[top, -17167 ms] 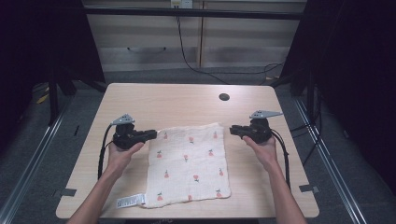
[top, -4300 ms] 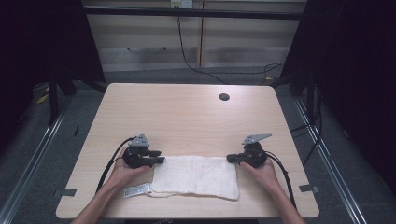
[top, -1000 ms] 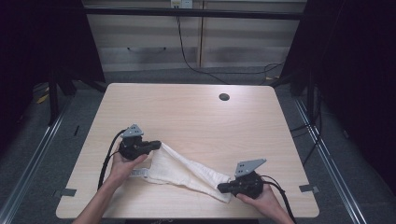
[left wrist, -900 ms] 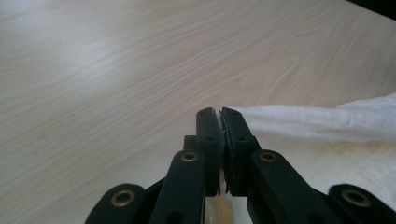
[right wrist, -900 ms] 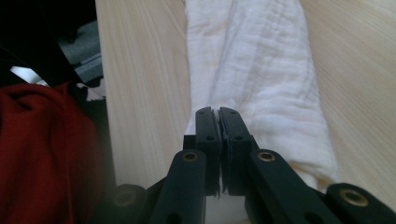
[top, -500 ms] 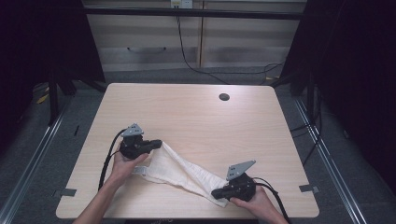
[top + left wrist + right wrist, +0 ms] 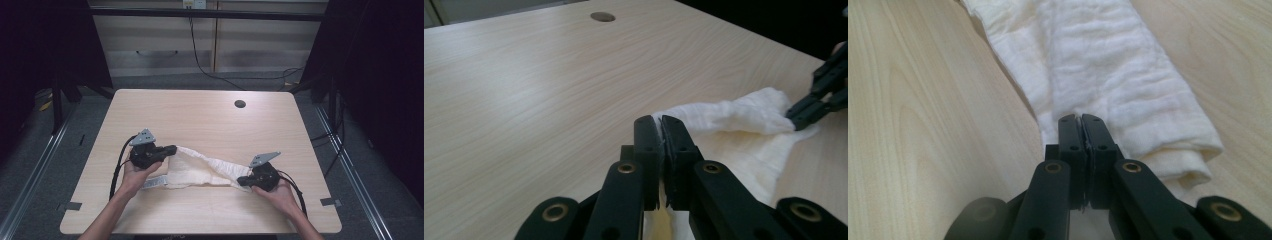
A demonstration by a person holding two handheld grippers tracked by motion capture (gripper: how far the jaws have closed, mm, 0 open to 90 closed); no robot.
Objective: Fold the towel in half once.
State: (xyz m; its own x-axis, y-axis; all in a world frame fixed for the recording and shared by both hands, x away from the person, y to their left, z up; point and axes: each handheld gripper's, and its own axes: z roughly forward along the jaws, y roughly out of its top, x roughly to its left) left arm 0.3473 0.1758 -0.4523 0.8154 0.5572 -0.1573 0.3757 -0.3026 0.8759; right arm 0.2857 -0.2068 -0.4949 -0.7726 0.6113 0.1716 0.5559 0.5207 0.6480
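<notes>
I have the left tool [image 7: 171,149] clenched on one end of the white, crinkled cotton cloth [image 7: 200,169], and in the left gripper view its two black jaws stand pressed together with a sliver of the fabric [image 7: 729,114] caught between them. My right tool [image 7: 242,180] is clenched on the opposite end of the same cloth; in the right gripper view the jaws meet over the folded, layered edge of the fabric [image 7: 1108,70]. From the high view the cloth lies bunched into a loose, twisted band on the pale wood-grain tabletop [image 7: 200,120], running from the left tool at the near-left down to the right tool at the near-right, and a small printed label [image 7: 153,183] pokes out from under its left part beside my left hand [image 7: 134,176]. A round dark grommet hole [image 7: 240,104] sits well apart at the far side of the tabletop. My right hand [image 7: 280,195] grips its tool low near the front edge.
</notes>
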